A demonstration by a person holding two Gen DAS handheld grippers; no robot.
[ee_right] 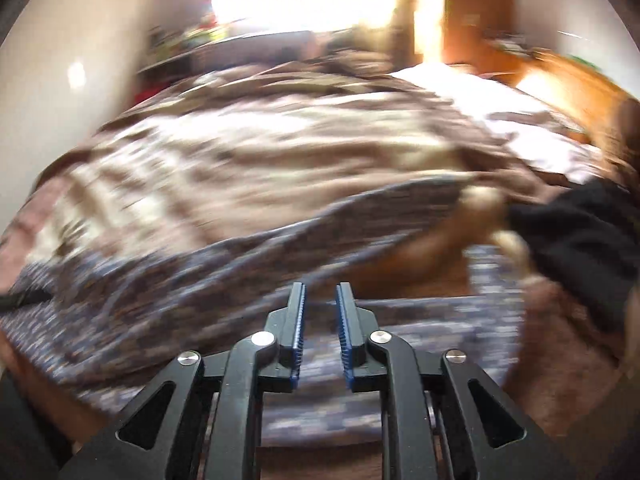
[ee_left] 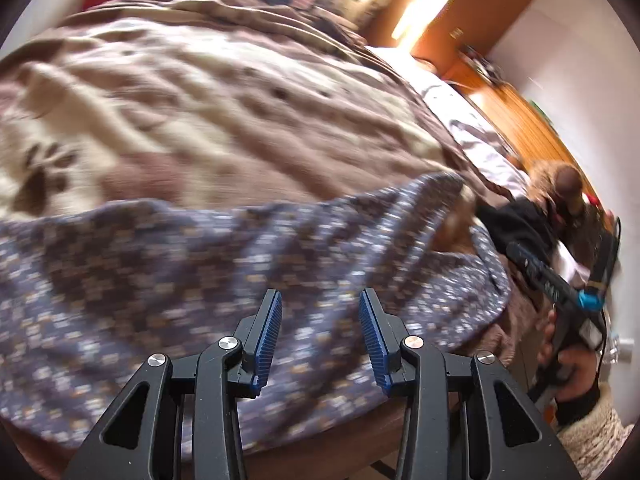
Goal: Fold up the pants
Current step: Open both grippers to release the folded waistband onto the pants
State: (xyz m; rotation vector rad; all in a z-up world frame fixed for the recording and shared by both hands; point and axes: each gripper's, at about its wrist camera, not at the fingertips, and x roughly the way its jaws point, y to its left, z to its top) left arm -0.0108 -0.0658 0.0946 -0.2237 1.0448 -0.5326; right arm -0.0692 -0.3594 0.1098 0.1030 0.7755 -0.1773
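Left claw: the black left claw (ee_left: 320,320) with blue ribbed pads tilts down over the pants, jaws spread wide, nothing between them, no cloth touching the pads.
Right claw: the black right claw (ee_right: 320,320) with blue ribbed pads points down too, jaws parted by a narrow gap, and nothing is pinched in there!
Right hand: seen from the left wrist, the person's hand (ee_left: 568,360) in a dark fingerless glove and fuzzy cream sleeve grips the right claw's handle at the far right edge of the bed.
Pants: the blue-grey patterned fabric pants (ee_left: 200,264) lie spread across the near edge of the bed, one part folded over at the right end, below both claws.
Bed: brown and cream fleece blanket (ee_left: 200,100) with dark paw prints covers it, and a black garment (ee_right: 580,232) sits at the right.
Writing: none readable, since both views are smeared with blur.
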